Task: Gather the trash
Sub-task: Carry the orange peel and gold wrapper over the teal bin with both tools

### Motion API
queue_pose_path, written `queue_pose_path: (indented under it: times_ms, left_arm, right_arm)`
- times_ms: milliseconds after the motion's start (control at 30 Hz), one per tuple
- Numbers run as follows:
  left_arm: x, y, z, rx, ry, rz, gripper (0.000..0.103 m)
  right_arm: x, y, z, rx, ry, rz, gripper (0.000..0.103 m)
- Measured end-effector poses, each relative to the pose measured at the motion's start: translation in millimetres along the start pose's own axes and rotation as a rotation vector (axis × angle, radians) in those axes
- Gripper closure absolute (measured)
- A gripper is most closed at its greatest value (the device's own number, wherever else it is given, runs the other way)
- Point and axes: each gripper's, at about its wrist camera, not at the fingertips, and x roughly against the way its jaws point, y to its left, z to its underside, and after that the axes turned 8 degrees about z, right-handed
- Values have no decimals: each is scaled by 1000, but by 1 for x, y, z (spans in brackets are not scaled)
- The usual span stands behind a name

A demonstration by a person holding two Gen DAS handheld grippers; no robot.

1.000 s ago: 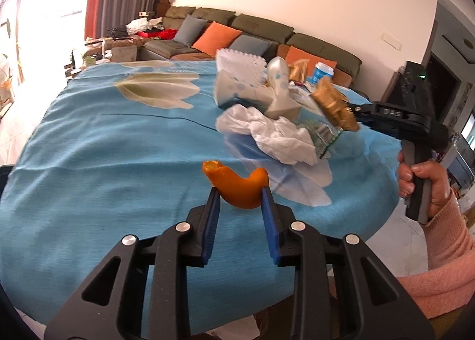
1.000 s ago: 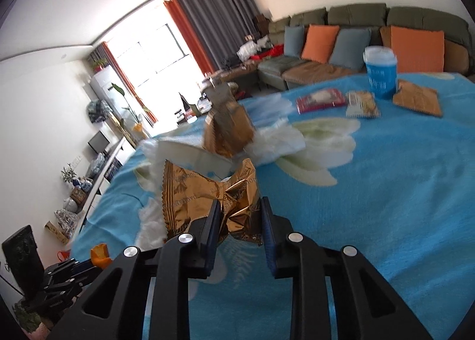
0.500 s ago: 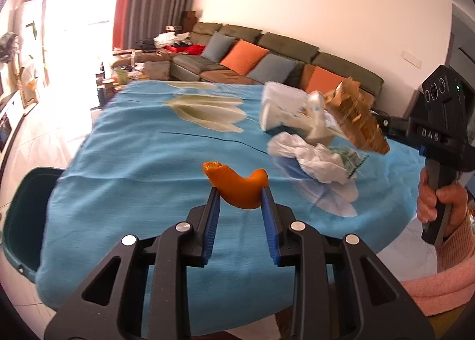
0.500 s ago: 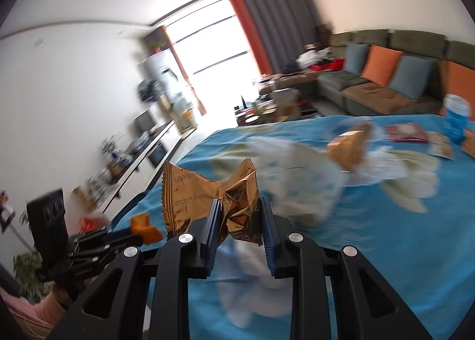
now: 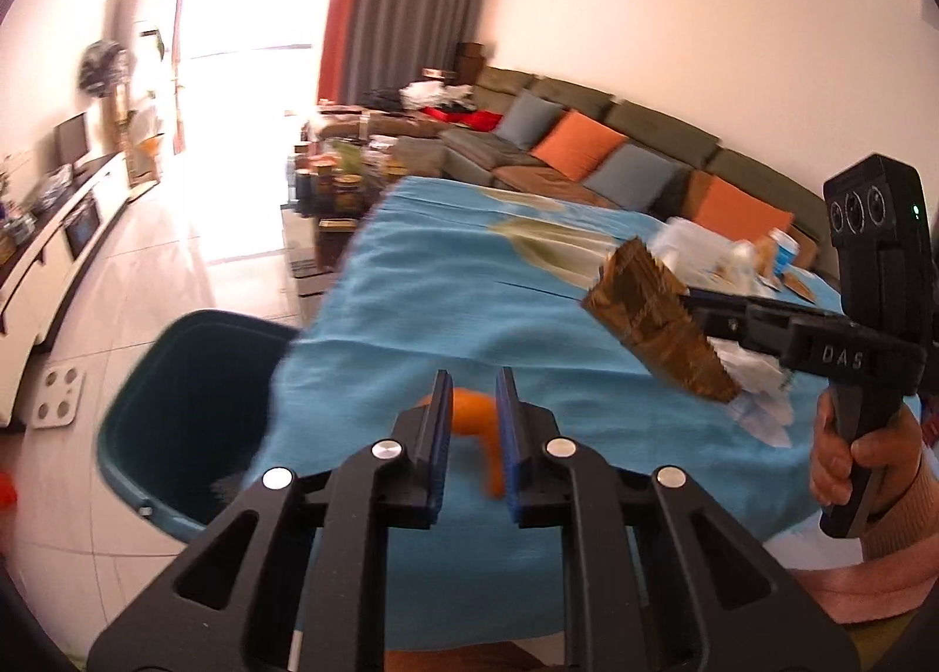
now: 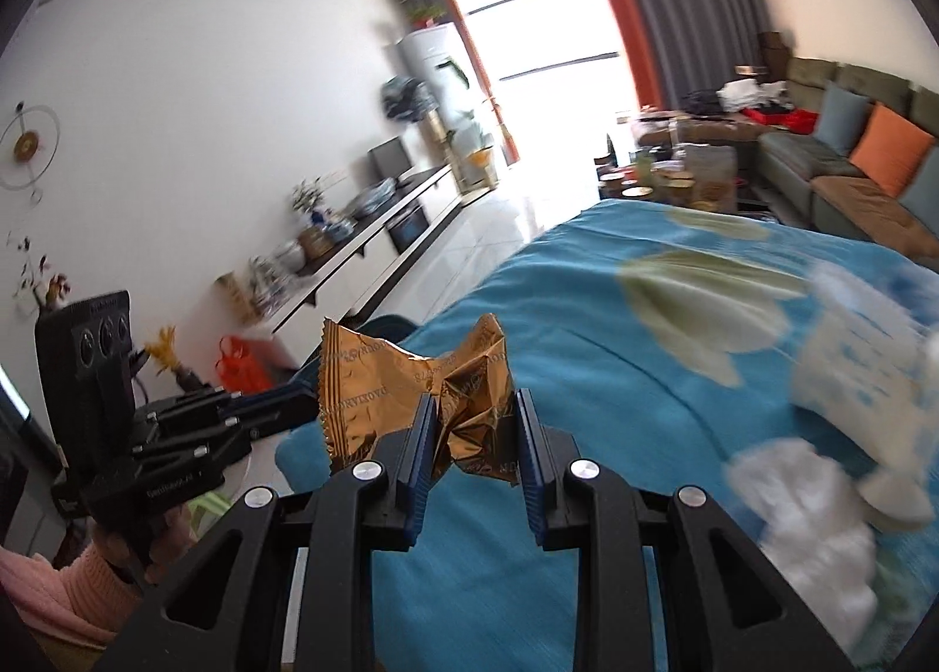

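My left gripper (image 5: pixel 474 378) is closing on a blurred orange peel (image 5: pixel 476 425), which sits low between its jaws, over the near left corner of the blue-clothed table (image 5: pixel 440 290). A dark teal bin (image 5: pixel 188 408) stands on the floor just left of that corner. My right gripper (image 6: pixel 474 402) is shut on a crumpled gold wrapper (image 6: pixel 411 378) and holds it above the table's edge. The left wrist view shows that wrapper (image 5: pixel 657 320) to the right of the peel. The left gripper (image 6: pixel 281 402) shows at the left of the right wrist view, the peel hidden.
Crumpled white tissue (image 6: pixel 810 502) and a white and blue paper pack (image 6: pixel 851 343) lie on the cloth to the right. A person's hand (image 5: pixel 845 455) in a pink sleeve grips the right handle. Tiled floor, a low cabinet (image 5: pixel 53 237) and a sofa (image 5: pixel 587 144) surround the table.
Both views have swung left, bringing the bin and floor into sight. The left jaws have narrowed and the peel sits lower between them. The right gripper still holds the wrapper.
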Motion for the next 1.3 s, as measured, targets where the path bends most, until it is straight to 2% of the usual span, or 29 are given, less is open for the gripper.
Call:
queue_pose_path:
  times_ms: [133, 233, 333, 467, 567, 667, 833, 1100, 1200, 1233, 1300]
  left_arm:
    - [8, 27, 3, 57, 0, -26, 88]
    - [11, 38, 7, 82, 4, 15, 90]
    - [12, 30, 12, 60, 14, 43, 80]
    - [-7, 12, 18, 38, 55, 98, 61]
    - [-22, 0, 21, 15, 82, 131, 52]
    - [-36, -9, 19, 17, 97, 149, 48]
    - [-59, -15, 9, 34, 102, 168, 48]
    - [-95, -24, 0, 70, 160, 205, 51]
    - [-106, -23, -3, 89, 182, 212, 59]
    - [-108, -22, -4, 96, 185, 218, 66]
    - [-111, -20, -5, 109, 190, 219, 73]
  right_arm:
    - [-23, 21, -5, 34, 32, -31, 78]
    - [-33, 27, -5, 44, 48, -34, 78]
    - [-34, 18, -5, 16, 52, -19, 78]
    - [-31, 5, -6, -27, 47, 13, 78]
    - [-27, -2, -5, -39, 43, 38, 78]
    - [-25, -10, -5, -59, 38, 56, 78]
    - [-20, -24, -3, -93, 26, 76, 78]
    - [-16, -38, 3, -123, 18, 87, 78]
    - [-16, -42, 6, -130, 24, 83, 78]
    - [-17, -43, 7, -131, 27, 81, 78]
    - [-18, -44, 9, -131, 31, 77, 78]
